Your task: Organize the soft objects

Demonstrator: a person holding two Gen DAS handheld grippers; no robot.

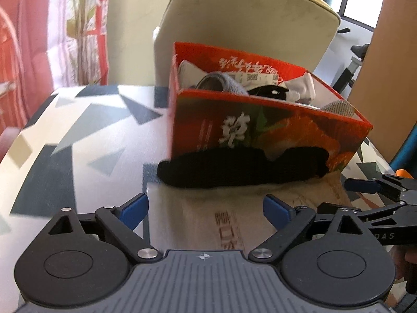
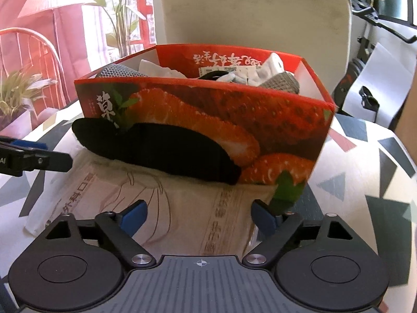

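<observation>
A red strawberry-print box (image 1: pixel 260 125) (image 2: pixel 273 120) stands on the table and holds grey, white and black soft items (image 1: pixel 224 83) (image 2: pixel 273 73). A black sock (image 1: pixel 239 168) (image 2: pixel 166 150) lies on a beige printed packet (image 1: pixel 234 216) (image 2: pixel 161 203) against the box's front wall. My left gripper (image 1: pixel 206 208) is open and empty just in front of the sock. My right gripper (image 2: pixel 199 215) is open and empty over the packet, below the sock. The right gripper's fingers (image 1: pixel 370 185) show at the right edge of the left wrist view.
The table (image 1: pixel 78 135) has a white cloth with grey triangles (image 2: pixel 365 156). A beige chair back (image 1: pixel 247 13) (image 2: pixel 255 10) stands behind the box. Plants (image 2: pixel 117 13) and red furniture (image 2: pixel 28 52) are at the far left.
</observation>
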